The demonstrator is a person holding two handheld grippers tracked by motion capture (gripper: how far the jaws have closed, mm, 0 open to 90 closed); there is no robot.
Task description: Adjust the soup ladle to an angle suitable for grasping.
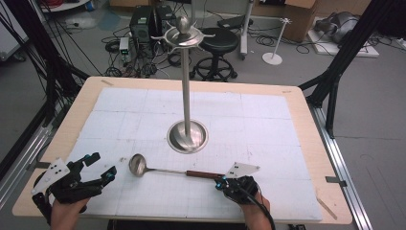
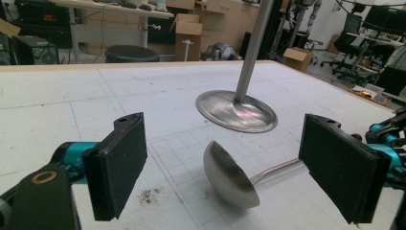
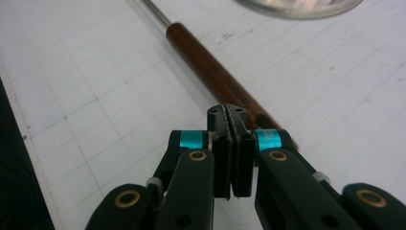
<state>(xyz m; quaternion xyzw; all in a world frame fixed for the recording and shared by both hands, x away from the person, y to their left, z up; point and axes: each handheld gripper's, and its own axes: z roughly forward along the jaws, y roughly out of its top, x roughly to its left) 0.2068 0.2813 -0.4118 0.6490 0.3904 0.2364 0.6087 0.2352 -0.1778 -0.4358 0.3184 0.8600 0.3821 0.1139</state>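
Two grippers: both low at the near edge of the table (image 1: 306,143), one on each side of the ladle (image 1: 163,168).
Left gripper (image 1: 98,167): jaws spread wide, nothing between the pads; in the left gripper view (image 2: 239,165) the two black pads (image 2: 119,163) stand well apart.
Right gripper (image 1: 221,181): jaws pressed together, pad against pad, gripping nothing; in the right gripper view (image 3: 232,143) the closed tips sit just above the wooden end of the handle (image 3: 215,79).
Ladle: lies flat on the white gridded mat (image 1: 143,110), between the two grippers.
Bowl (image 2: 227,175): just ahead of the left gripper's open jaws, rounded back turned toward them, resting on the mat.
Handle: the steel shaft (image 1: 165,169) runs from the bowl toward the right gripper and ends in a brown wooden grip (image 1: 203,174).
Handle end: right at the right gripper's closed tips; whether they touch it I cannot tell.
Stand (image 1: 186,86): a tall steel post on a round base (image 1: 187,136), beyond the ladle as seen from both grippers, apart from it.
Stand top: a ring of hooks (image 1: 184,36) under a round knob, bare.
Hands: each holds its gripper from behind, the left hand (image 1: 67,213) and the right hand (image 1: 253,211) at the near table edge.
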